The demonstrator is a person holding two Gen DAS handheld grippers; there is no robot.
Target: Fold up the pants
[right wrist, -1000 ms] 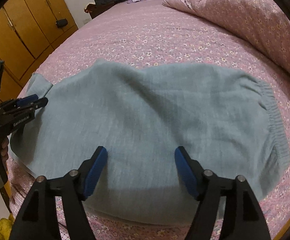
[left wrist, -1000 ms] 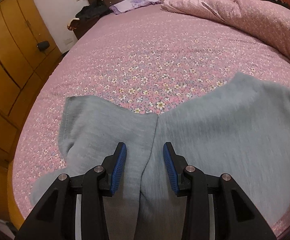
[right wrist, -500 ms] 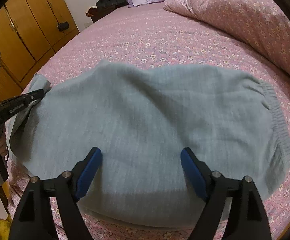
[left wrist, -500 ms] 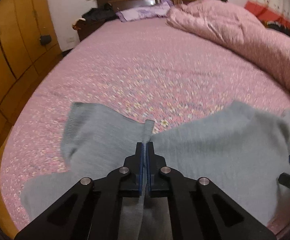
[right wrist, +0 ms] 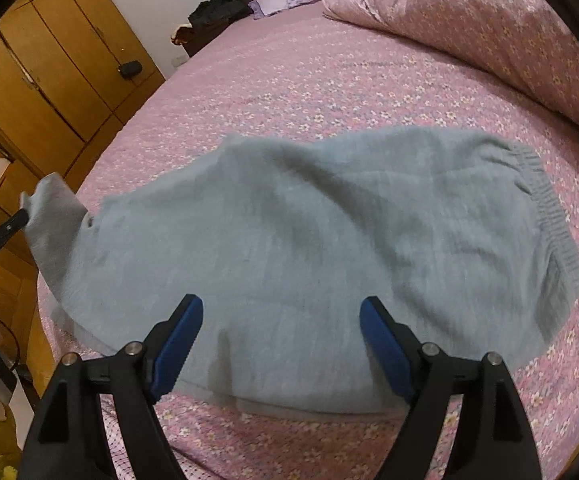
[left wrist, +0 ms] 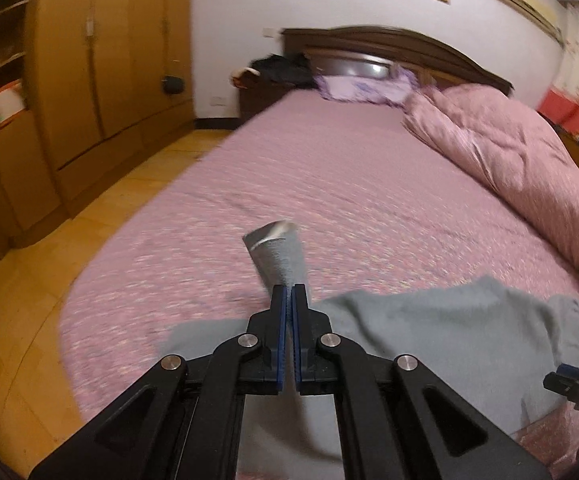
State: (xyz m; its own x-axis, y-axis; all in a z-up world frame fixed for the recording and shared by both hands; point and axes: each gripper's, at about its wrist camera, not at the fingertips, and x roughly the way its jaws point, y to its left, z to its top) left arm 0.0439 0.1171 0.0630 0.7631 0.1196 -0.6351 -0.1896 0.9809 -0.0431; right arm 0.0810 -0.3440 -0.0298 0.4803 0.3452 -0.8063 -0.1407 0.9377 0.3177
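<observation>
Grey-blue pants (right wrist: 329,232) lie spread across the near part of the pink flowered bed, the ribbed waistband (right wrist: 545,208) at the right. My left gripper (left wrist: 289,300) is shut on the pants' leg end (left wrist: 279,254) and holds it lifted above the bed; it shows at the left edge of the right wrist view (right wrist: 23,216). The rest of the pants (left wrist: 429,332) lies below it. My right gripper (right wrist: 279,322) is open and empty, hovering over the near edge of the pants.
A bunched pink duvet (right wrist: 489,12) lies along the bed's right side. Purple pillows (left wrist: 361,88) and a dark headboard (left wrist: 389,46) are at the far end. Wooden wardrobes (left wrist: 89,80) and wood floor (left wrist: 29,320) flank the bed's left.
My left gripper closed on the pants' leg end and lifted it off the bed. My right gripper stayed open over the near edge.
</observation>
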